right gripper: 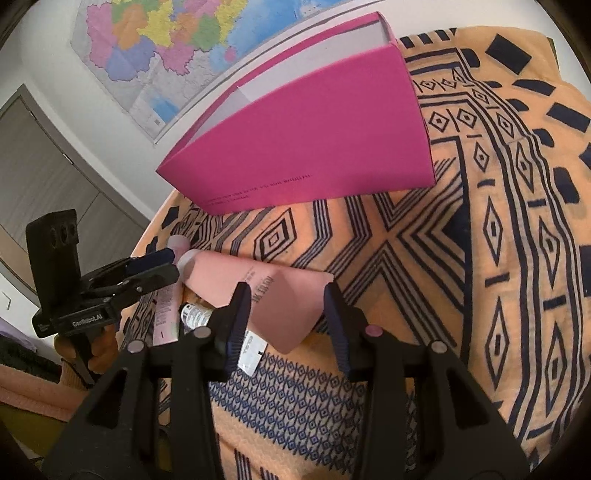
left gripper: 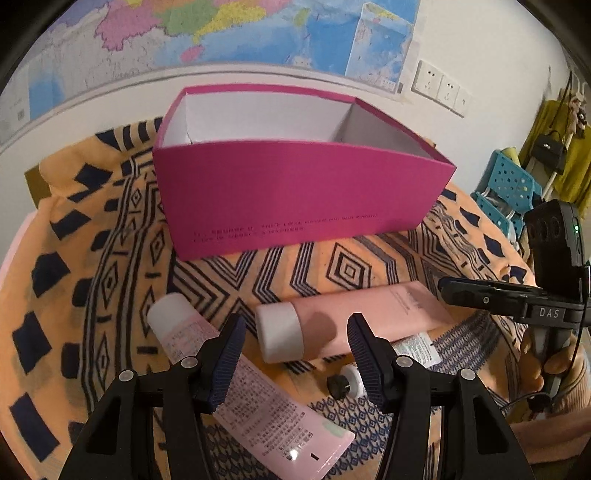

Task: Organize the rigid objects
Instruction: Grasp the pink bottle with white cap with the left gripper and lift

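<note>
Nearest to the left wrist camera, we saw the left claw (left gripper: 295,358) with its two ribbed fingers (left gripper: 229,354) spread apart, pinching nothing, above the patterned cloth (left gripper: 110,258) that covered the bench. Under its left finger lay a pale pink tube (left gripper: 255,398) with a white cap, printed side up, running toward the near edge of the bench. Between the fingers lay a larger pink tube (left gripper: 369,314) with a broad white cap (left gripper: 279,331), lying on its side across the view. Just nearer than that tube we noted a small white bottle (left gripper: 349,380) with a black tip, partly under the right finger.

In the right wrist view, the right claw (right gripper: 288,325) also had its fingers (right gripper: 338,328) spread and empty, over the flat crimped end of the larger pink tube (right gripper: 280,302). The small white bottle (right gripper: 197,315) lay just left of the left finger, beside the pale pink tube (right gripper: 166,314). The left claw (right gripper: 155,267) appeared at the left edge of this view, above the tube caps.

Farther back, toward the far edge of the bench, stood an open magenta box (left gripper: 295,192), apart from the tubes; we could not see its floor. Behind it a map (left gripper: 221,33) hung on the wall.
</note>
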Demonstrator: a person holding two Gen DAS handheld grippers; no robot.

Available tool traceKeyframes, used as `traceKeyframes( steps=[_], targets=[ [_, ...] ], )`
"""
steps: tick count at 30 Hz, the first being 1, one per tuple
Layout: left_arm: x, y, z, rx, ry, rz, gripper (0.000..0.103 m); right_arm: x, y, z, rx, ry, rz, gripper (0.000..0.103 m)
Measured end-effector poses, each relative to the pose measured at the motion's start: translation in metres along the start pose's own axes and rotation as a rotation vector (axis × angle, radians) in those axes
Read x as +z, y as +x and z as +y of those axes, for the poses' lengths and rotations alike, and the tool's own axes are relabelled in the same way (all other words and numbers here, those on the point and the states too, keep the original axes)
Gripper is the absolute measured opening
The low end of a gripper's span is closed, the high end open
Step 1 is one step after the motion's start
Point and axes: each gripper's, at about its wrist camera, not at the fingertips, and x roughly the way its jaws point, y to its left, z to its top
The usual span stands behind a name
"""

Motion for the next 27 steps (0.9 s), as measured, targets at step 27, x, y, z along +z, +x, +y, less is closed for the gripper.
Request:
traceKeyframes(
  steps=[27],
  targets=[
    [-0.002,0.012,0.001,-0.075,-0.054,0.051,0.061,-0.003,0.009,0.000,0.007,0.070,0.006,0.046]
  ],
)
